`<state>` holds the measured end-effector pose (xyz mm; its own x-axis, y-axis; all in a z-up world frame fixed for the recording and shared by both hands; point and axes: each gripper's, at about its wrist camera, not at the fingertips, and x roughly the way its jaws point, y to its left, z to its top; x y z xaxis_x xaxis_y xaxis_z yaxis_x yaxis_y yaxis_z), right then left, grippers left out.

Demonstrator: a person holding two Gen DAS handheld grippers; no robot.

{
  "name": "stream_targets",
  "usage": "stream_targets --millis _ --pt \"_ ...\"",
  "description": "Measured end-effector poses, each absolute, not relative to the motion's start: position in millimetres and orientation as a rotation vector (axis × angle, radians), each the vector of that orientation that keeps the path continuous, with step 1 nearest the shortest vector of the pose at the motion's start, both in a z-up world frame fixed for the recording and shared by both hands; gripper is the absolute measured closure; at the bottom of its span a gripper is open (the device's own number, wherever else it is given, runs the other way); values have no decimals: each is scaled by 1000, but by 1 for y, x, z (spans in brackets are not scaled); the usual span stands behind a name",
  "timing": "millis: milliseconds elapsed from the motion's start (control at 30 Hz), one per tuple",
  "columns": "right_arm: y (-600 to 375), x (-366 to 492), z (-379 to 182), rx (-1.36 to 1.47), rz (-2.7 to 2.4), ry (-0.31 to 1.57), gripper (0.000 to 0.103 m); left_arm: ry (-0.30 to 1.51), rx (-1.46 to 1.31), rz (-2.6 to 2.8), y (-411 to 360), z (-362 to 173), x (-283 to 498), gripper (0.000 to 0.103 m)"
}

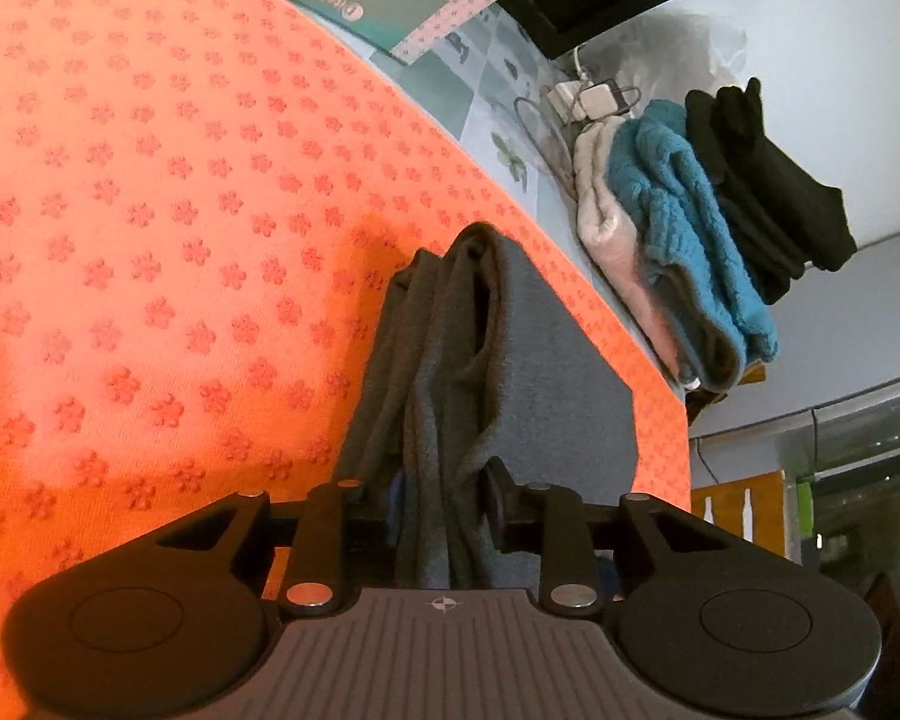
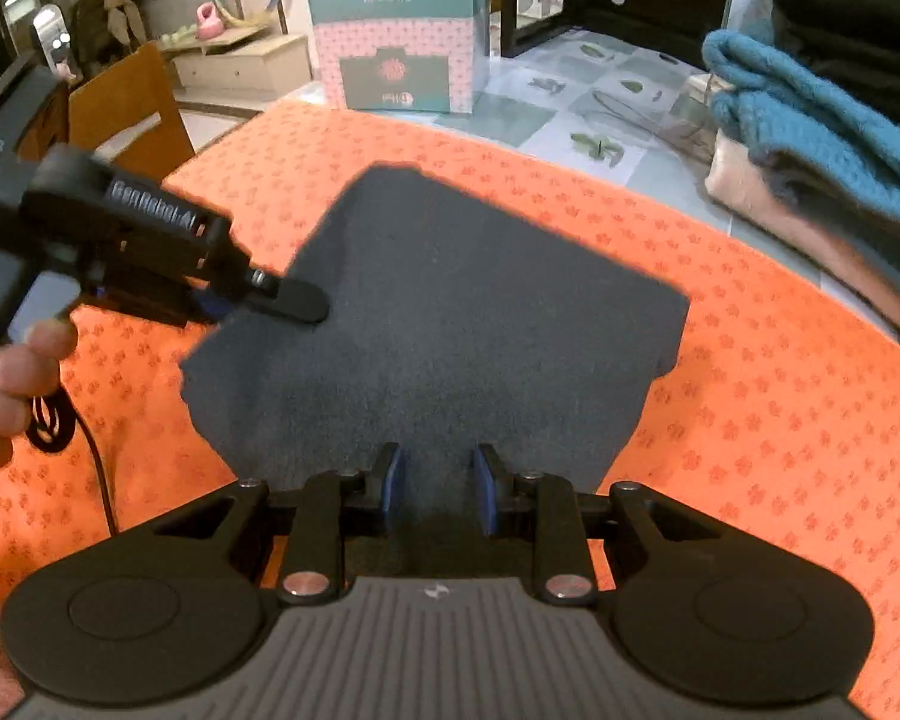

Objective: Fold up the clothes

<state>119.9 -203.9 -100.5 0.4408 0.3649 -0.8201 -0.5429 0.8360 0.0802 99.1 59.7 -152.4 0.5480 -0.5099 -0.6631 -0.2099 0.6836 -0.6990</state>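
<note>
1 grey cloth (image 2: 450,312), 1 orange mat (image 2: 750,360), 3 folded clothes (image 1: 678,228), 2 boxes (image 2: 396,54), 2 grippers (image 2: 438,492).

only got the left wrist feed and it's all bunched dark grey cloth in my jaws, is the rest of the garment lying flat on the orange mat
Observer: Yes. The dark grey knit garment lies flat as a rough rectangle on the orange flower-print mat.
Operator: where's the right gripper
Observer: The right gripper is at the garment's near edge. Its blue pads are apart with cloth in the gap; I can't tell whether it is pinched.
Operator: and which edge am i on
Observer: The left gripper sits on the garment's edge at the left of the right wrist picture.
</note>
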Motion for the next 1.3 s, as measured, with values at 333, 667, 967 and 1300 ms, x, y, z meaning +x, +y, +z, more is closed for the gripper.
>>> stream_targets --millis 333,667,967,1300 --pt "-189 188 -108 -206 536 939 65 983 -767 -159 85 -122 66 70" --pt "-170 187 -100 -200 539 957 62 991 -820 -107 104 -120 34 46" --pt "-139 103 -76 -269 700 909 62 991 -964 -59 125 -127 27 29" --pt "-77 60 -104 -667 767 822 47 968 -1117 -60 138 -134 21 13"
